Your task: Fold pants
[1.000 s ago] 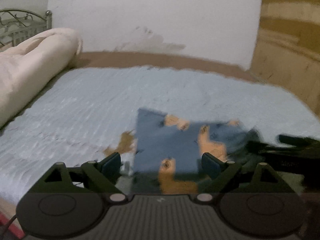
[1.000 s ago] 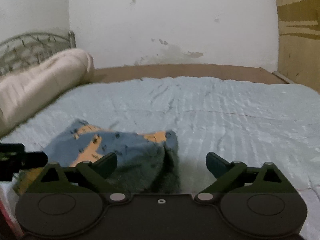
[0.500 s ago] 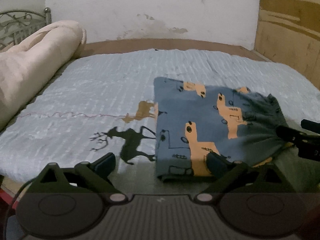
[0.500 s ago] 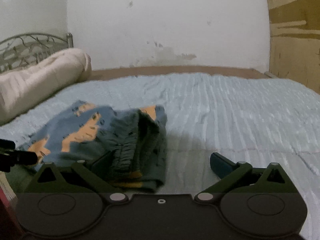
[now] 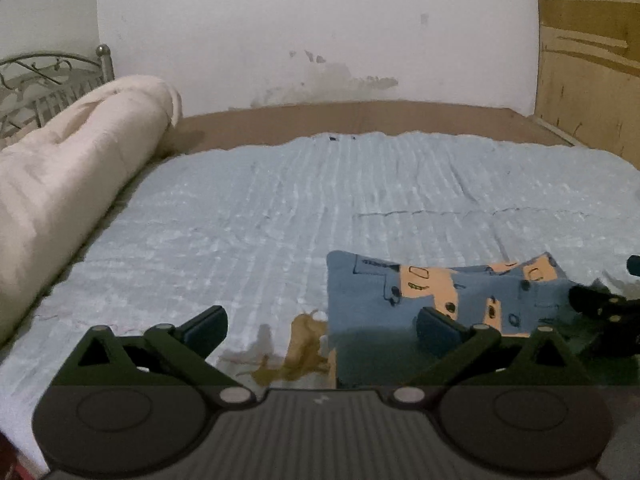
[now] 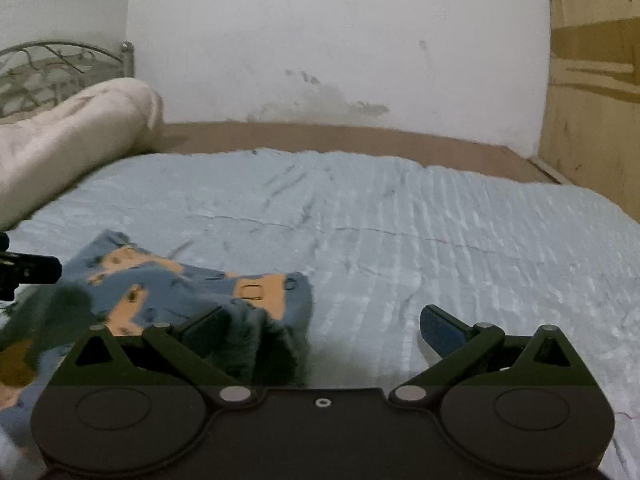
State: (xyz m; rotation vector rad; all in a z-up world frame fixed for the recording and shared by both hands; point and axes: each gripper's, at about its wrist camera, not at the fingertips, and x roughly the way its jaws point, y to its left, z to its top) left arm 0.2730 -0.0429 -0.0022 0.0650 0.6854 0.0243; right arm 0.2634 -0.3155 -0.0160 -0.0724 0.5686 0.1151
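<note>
The folded pants [image 5: 440,300], blue with orange prints, lie flat on the light blue bed cover [image 5: 280,220]. My left gripper [image 5: 322,326] hovers over their left edge. Its jaws are opening, and only that edge lies under the gap, not pinched. The right finger [image 5: 438,330] stands over the cloth. My right gripper [image 6: 326,326] is open above the pants' [image 6: 192,280] dark waistband end, with its left finger [image 6: 208,326] over the cloth and nothing gripped. Each gripper shows at the edge of the other's view: the right gripper [image 5: 600,308] and the left gripper [image 6: 28,270].
A rolled cream duvet [image 5: 80,168] lies along the left side of the bed, in front of a metal headboard [image 5: 40,80]. A white wall is behind and a wooden panel [image 5: 592,100] at the right. A deer print [image 5: 304,352] marks the cover beside the pants.
The left gripper's jaws spread wider and no longer straddle the pants, which now sit low and to the right in its view. The right view rose, then dropped back close over the waistband.
</note>
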